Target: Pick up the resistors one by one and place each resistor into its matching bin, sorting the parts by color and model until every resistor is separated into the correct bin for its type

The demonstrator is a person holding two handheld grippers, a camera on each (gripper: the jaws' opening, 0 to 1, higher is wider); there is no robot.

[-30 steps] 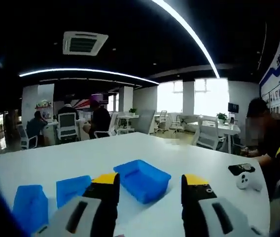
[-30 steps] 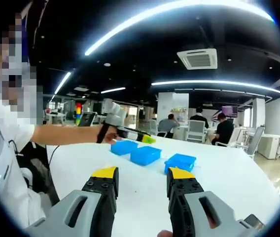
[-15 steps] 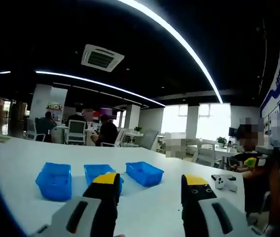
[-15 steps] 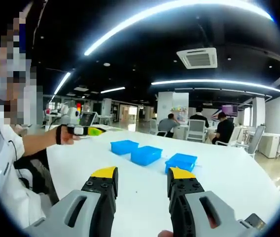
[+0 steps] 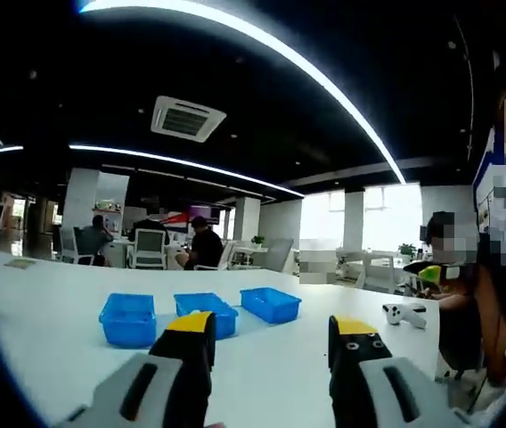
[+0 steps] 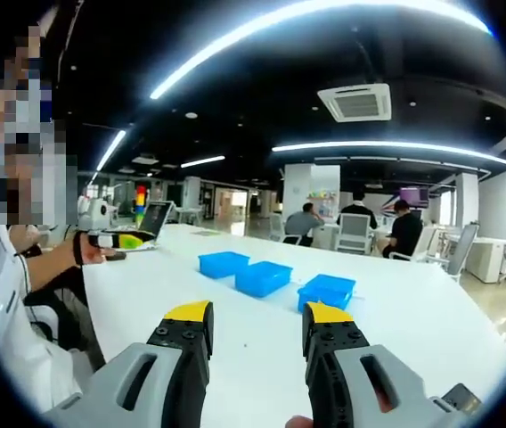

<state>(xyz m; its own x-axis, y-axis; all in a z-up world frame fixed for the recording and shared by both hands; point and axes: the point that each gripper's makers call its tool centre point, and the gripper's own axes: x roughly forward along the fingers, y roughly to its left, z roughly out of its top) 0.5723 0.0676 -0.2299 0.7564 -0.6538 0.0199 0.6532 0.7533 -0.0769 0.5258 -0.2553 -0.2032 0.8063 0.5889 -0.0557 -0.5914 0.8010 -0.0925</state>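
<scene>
Hovering above the white table (image 5: 48, 294) with both grippers raised, left gripper (image 5: 269, 334) and right gripper (image 6: 251, 323) spread wide and empty. Three blue bins (image 6: 263, 278) lined up well ahead, apart from either. No resistors discernible. Seemingly pre-pick: next, lowering toward the tabletop to locate a resistor.

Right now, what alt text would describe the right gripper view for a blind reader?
The open right gripper hangs over a white table facing three blue bins in a row. At left, the left gripper sits in a person's hand.
</scene>
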